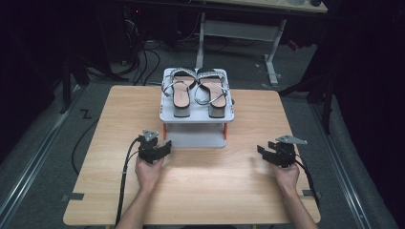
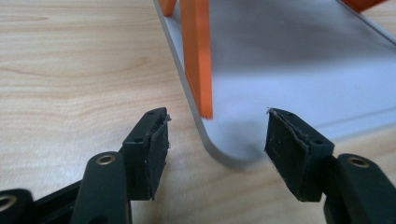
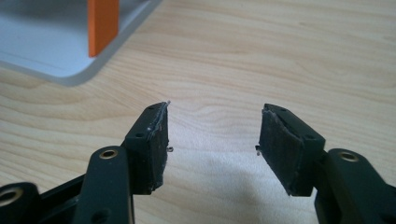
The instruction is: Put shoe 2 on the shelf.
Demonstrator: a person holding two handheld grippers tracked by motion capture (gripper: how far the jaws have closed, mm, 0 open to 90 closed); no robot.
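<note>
A small grey two-tier rack (image 1: 197, 116) with orange legs (image 1: 165, 130) stands on the wooden table (image 1: 200, 176). A pair of strappy sandals (image 1: 197, 90) lies on its top shelf. My left gripper (image 1: 165, 149) is open just in front of the rack's near left corner; its view has the grey base plate (image 2: 280, 79) and an orange leg (image 2: 198, 56) right ahead of the jaws (image 2: 217, 140). My right gripper (image 1: 261, 151) is open over bare wood, right of the rack, with nothing between its jaws (image 3: 212, 135); the rack's corner (image 3: 70, 70) lies at upper left.
Beyond the table's far edge stands a white-legged desk (image 1: 239, 33) with dark cables (image 1: 143, 62) on the floor. Black cables (image 1: 125, 171) trail from each gripper toward the near edge. The person's forearms (image 1: 143, 195) enter from the bottom.
</note>
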